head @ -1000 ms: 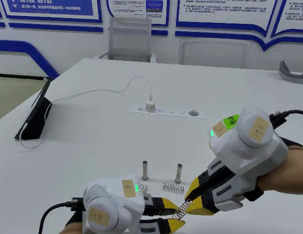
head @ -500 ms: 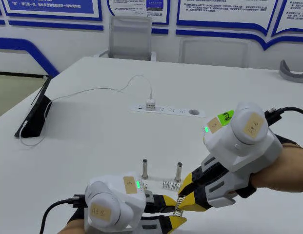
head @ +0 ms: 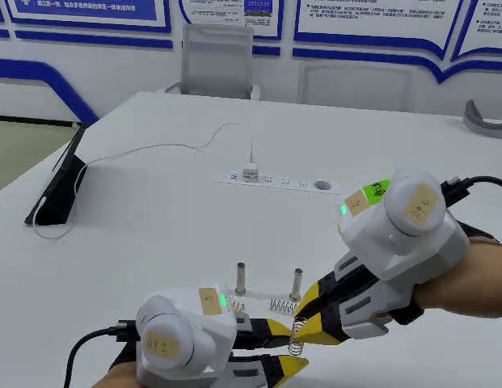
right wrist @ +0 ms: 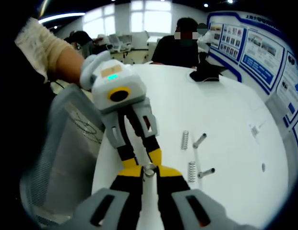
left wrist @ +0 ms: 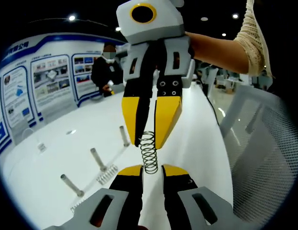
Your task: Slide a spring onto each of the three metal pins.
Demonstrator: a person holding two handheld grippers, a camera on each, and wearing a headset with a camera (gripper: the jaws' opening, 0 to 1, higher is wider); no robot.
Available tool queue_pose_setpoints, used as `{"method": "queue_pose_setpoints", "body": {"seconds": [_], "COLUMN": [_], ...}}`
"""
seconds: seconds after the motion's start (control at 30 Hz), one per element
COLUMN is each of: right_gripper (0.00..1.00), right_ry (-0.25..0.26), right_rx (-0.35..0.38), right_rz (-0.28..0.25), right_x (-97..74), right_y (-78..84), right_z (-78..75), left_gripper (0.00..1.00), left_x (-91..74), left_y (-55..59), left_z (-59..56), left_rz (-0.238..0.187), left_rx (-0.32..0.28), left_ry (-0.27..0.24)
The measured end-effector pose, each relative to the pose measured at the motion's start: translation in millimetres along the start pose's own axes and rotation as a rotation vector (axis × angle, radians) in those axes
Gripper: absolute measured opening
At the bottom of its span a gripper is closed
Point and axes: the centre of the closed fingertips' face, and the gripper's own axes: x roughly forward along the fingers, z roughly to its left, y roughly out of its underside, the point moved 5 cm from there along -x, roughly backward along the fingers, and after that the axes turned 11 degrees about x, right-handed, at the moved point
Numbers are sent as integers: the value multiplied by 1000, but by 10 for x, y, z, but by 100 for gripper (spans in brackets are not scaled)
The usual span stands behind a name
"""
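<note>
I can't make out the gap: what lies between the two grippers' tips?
A spring spans from the right gripper to the left gripper. This shows most clearly in the left gripper view.

We note the spring (left wrist: 149, 152) as bright metal wire; pins (head: 240, 279) beyond it satin grey metal; table (head: 153, 210) smooth, matt.

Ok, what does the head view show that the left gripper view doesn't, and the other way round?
The head view adds the dark tablet propped at far left. The left gripper view adds a third pin, nearest its camera, and a person by the wall posters. Both share the spring in the right gripper, its free end at the left gripper, two pins and a loose spring.
</note>
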Motion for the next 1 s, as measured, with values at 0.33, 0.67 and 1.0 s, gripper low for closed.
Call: {"method": "queue_pose_setpoints", "body": {"seconds": [0.33, 0.67, 1.0], "right_gripper": [12, 12, 12], "right_ry": [32, 79, 127], "right_rx": [26, 59, 96], "right_rz": [-4, -20, -36], "right_x": [-101, -263, -411], "right_y": [48, 103, 175], "right_z": [-96, -222, -358], "left_gripper": [28, 38, 45], "left_x": [-83, -195, -317], "left_y": [40, 97, 191], "left_z": [113, 227, 306], "left_rz": [-5, 1, 16], "left_rx": [-61, -100, -129], "left_ry": [-48, -109, -158]}}
